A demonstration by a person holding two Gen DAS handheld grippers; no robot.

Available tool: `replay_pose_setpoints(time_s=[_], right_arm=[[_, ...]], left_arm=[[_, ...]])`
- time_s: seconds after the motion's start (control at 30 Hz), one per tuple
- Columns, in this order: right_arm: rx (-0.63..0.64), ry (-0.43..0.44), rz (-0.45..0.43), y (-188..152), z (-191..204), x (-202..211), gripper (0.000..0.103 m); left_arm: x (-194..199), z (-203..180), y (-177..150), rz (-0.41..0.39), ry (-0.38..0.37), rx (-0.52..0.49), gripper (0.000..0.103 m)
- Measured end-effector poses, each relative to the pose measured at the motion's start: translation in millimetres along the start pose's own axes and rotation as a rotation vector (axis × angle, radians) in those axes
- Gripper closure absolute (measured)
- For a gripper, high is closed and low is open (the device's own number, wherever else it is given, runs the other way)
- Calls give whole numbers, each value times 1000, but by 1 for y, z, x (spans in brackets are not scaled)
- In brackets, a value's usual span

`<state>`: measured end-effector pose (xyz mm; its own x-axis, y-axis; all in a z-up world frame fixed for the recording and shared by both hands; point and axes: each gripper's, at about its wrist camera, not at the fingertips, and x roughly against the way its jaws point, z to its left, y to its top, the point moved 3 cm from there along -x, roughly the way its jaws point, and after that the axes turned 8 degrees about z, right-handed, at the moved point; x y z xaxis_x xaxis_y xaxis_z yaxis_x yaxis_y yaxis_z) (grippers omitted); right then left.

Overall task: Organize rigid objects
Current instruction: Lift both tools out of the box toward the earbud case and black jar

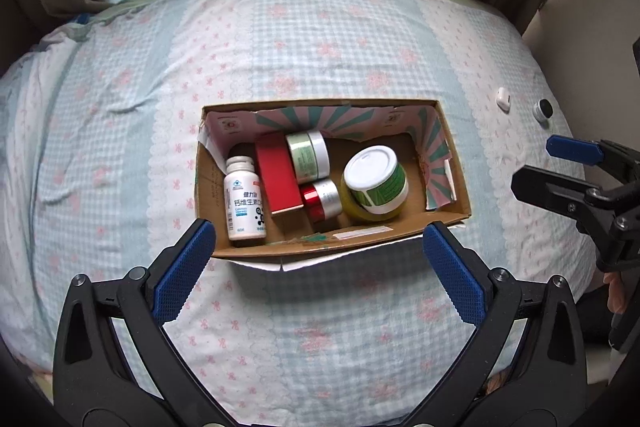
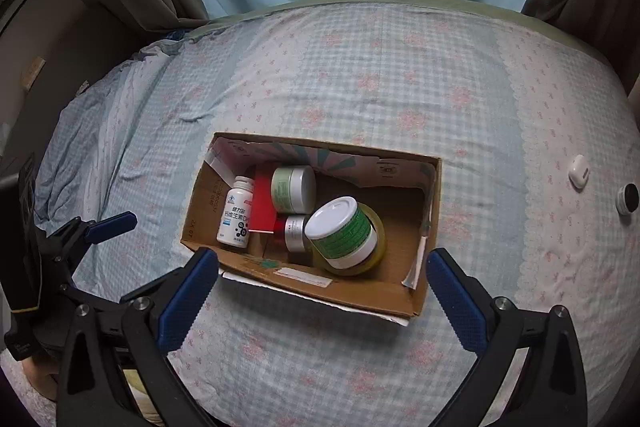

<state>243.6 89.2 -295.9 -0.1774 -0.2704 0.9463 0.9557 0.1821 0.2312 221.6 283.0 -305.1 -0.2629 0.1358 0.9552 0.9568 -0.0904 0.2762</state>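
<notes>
An open cardboard box lies on the bed. It holds a white pill bottle, a red carton, a pale green jar, a red and silver jar, and a white-lidded green can standing in a yellow tape roll. My left gripper is open and empty just before the box's near wall. My right gripper is open and empty over the box's near wall.
The bed has a blue checked sheet with pink flowers. A white earbud case and a small black and white round object lie right of the box. Curtains hang behind the bed.
</notes>
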Motion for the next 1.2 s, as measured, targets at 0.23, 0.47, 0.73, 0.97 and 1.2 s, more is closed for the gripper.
replay_pose_setpoints(time_s=[0.23,0.47,0.73,0.97,1.2], right_arm=[[-71,-76,-85,-46,-52,69,0],[-172,-119,-144,-93,-148,118,0],[-123,-181,-160,-121,-271,137,0],[-164,-181,-151,-109,-356,141,0],[-188,-205,-185,-91,-414,111,0]], left_arm=[[47,-68,-3,-109,89,-54,0],[48,-167,-2,-125,93,-73,0],[17,-278,24,-116,123,-33,0],[-24,-356,59,-102,105,-103,0],[-101,-403,103,-73,29,-209,0]])
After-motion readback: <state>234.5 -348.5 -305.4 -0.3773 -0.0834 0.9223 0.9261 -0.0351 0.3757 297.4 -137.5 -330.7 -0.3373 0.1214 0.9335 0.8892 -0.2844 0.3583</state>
